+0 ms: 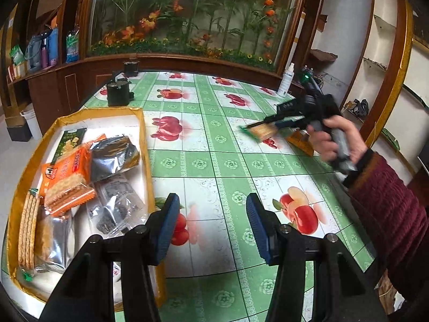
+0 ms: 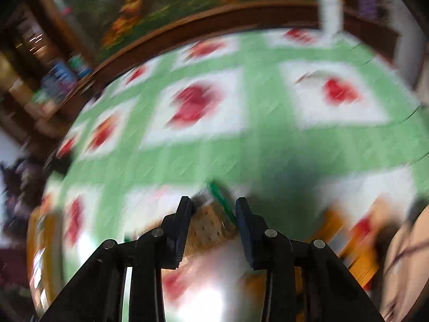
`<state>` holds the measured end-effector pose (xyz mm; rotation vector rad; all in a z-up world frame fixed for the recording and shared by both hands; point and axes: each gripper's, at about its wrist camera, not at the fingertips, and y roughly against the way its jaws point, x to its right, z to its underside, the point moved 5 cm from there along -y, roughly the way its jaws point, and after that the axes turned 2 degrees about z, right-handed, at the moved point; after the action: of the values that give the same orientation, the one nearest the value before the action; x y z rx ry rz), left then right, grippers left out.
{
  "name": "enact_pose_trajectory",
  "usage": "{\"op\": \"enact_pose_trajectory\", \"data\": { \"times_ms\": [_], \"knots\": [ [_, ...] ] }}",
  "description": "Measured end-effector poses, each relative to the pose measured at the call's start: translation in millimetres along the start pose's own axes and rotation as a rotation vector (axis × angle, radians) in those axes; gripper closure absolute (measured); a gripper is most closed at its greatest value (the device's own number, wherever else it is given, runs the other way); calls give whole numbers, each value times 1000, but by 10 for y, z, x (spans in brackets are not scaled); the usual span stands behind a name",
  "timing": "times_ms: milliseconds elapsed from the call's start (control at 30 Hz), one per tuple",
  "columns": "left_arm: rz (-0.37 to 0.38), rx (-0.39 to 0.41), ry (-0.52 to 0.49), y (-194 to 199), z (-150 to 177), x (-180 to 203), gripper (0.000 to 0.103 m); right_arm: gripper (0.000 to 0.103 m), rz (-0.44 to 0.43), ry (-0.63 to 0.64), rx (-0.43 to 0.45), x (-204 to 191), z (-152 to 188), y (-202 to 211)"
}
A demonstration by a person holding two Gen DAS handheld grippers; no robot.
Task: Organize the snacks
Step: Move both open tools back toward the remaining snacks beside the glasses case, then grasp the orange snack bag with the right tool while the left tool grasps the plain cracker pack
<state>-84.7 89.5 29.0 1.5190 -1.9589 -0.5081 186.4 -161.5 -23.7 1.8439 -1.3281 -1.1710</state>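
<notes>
Left gripper (image 1: 211,222): low over the desk (image 1: 214,161), pitched downward, its 2 blue-padded fingers (image 1: 167,228) apart with nothing between them.
Box (image 1: 143,139): gold-rimmed, at the desk's left edge, just left of the left gripper; it holds orange cracker packs (image 1: 71,187), silver pouches (image 1: 115,158), a green pack and a round cracker stack.
Right hand (image 1: 335,139): wraps the grey handle of the right gripper (image 1: 257,128) at the far right of the desk; a dark red knitted sleeve (image 1: 388,214) covers the forearm.
Right gripper: points left and downward, blurred.
Right fingers (image 2: 185,222): clenched on a cracker packet (image 2: 209,228) with a green edge, held just above the desk.
Loose snack: an orange packet (image 1: 300,141) lies on the desk beside the right hand.
</notes>
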Motion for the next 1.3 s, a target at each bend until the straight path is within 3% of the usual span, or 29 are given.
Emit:
{"op": "enact_pose_trajectory", "data": {
  "times_ms": [33,67,100,200,267,400,467,600,700,800,867,900,1067,1300],
  "knots": [
    [1,0,-5,0,2,14,52,66,-52,29,-47,-91,134,40],
    [1,0,-6,-2,3,20,52,66,-65,57,-31,-134,207,155],
    [3,0,-6,-3,3,27,52,66,-30,61,20,-92,202,269],
    [18,2,3,0,-2,58,52,66,180,-17,151,348,30,551],
    [29,2,1,11,5,91,52,66,327,-58,149,650,14,550],
    [24,-3,-20,8,19,156,52,66,412,-49,138,815,122,449],
    [24,-9,-24,-6,19,173,52,66,377,-35,142,736,204,465],
    [19,-31,-38,-71,-31,209,52,66,158,-23,54,473,437,438],
    [29,-54,-48,-150,-159,267,44,66,-31,2,18,197,651,491],
    [42,-61,-54,-260,-404,373,37,63,0,-16,133,181,746,823],
    [33,-72,-55,-391,-612,454,33,49,-34,-51,171,248,805,955],
    [27,-79,-46,-477,-727,491,33,48,-52,-79,183,299,864,996],
    [23,-146,27,-1131,-1204,629,33,48,-49,-92,172,330,979,922],
    [-6,-252,89,-1998,-1337,546,33,48,-78,-88,163,328,997,896]
  ]
}}
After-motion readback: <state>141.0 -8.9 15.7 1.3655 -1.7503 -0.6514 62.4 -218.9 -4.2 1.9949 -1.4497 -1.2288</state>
